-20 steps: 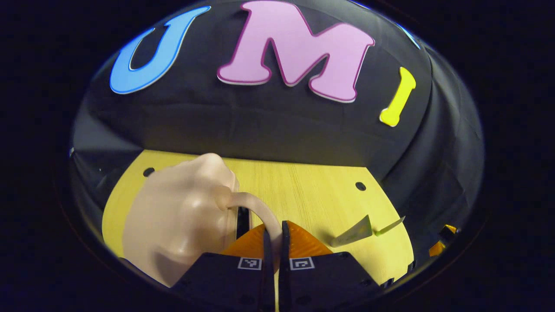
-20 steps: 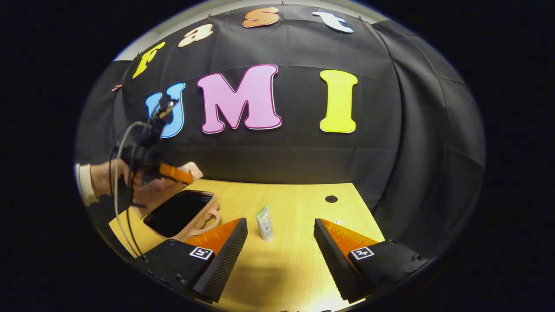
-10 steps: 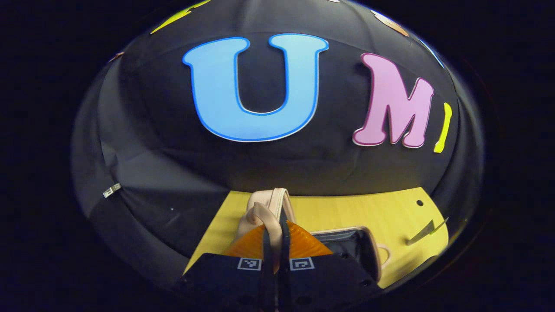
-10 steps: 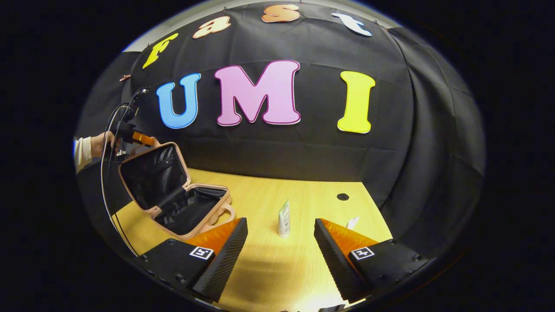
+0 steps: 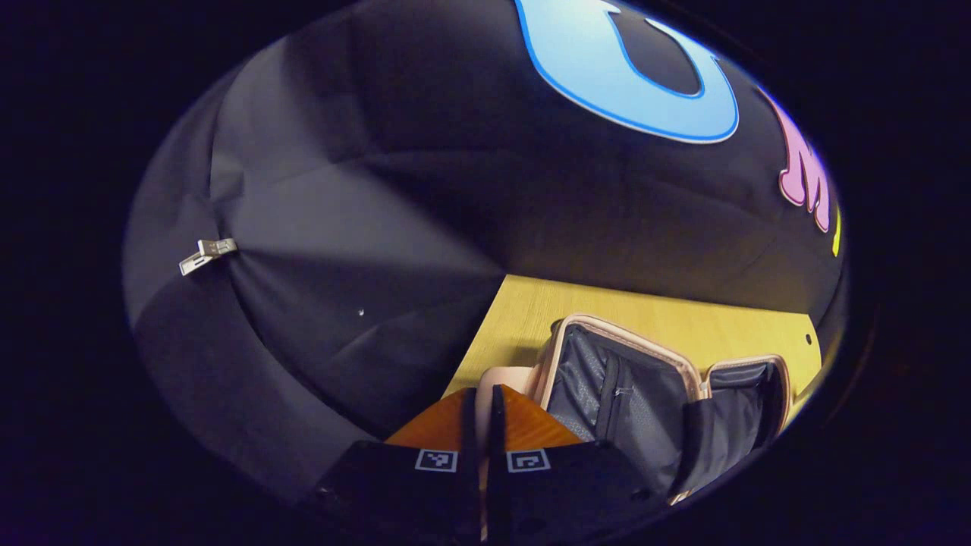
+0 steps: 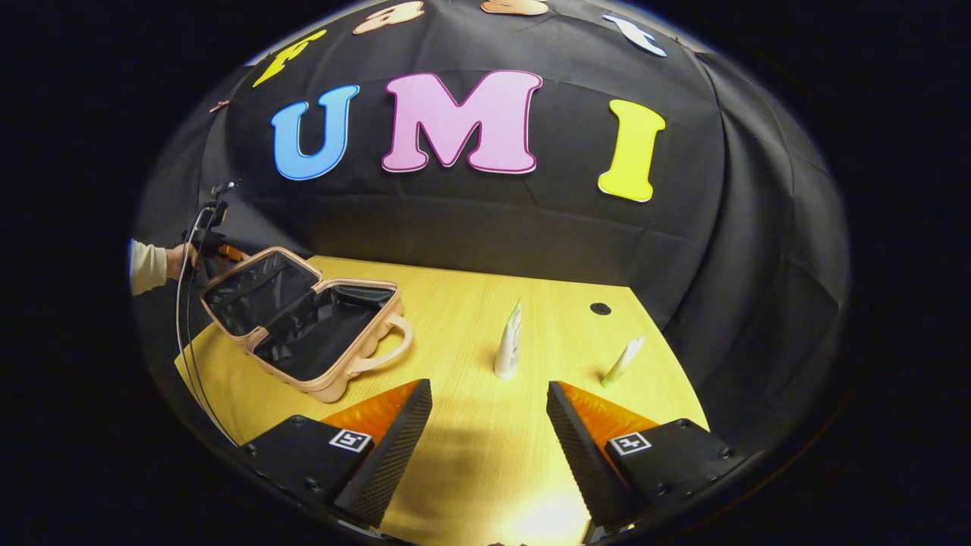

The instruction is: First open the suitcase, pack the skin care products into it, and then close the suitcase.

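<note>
The suitcase point(image 6: 303, 322) is lying open on the desk point(image 6: 470, 455), its lid point(image 6: 258, 292) tilting back toward the far left corner and its dark lining showing. In the left gripper view, the left tool point(image 5: 483, 398) is sitting with its fingers point(image 5: 497, 413) drawn narrow — nearly together — right at the pink edge of the lid point(image 5: 504, 379); whether both fingers are pinching it, I cannot tell. The open case point(image 5: 652, 402) is spreading out just ahead and to the right of that tool. In the right gripper view, a hand point(image 6: 182, 259) with a pale sleeve is holding the left tool point(image 6: 220, 254) at the lid's far edge. The right tool point(image 6: 489, 394) is hovering wide open and holding nothing. A white tube point(image 6: 510, 350) is standing just ahead of it, between its fingers' lines, and a smaller greenish tube point(image 6: 622, 360) is leaning ahead to the right — both well apart from the suitcase.
</note>
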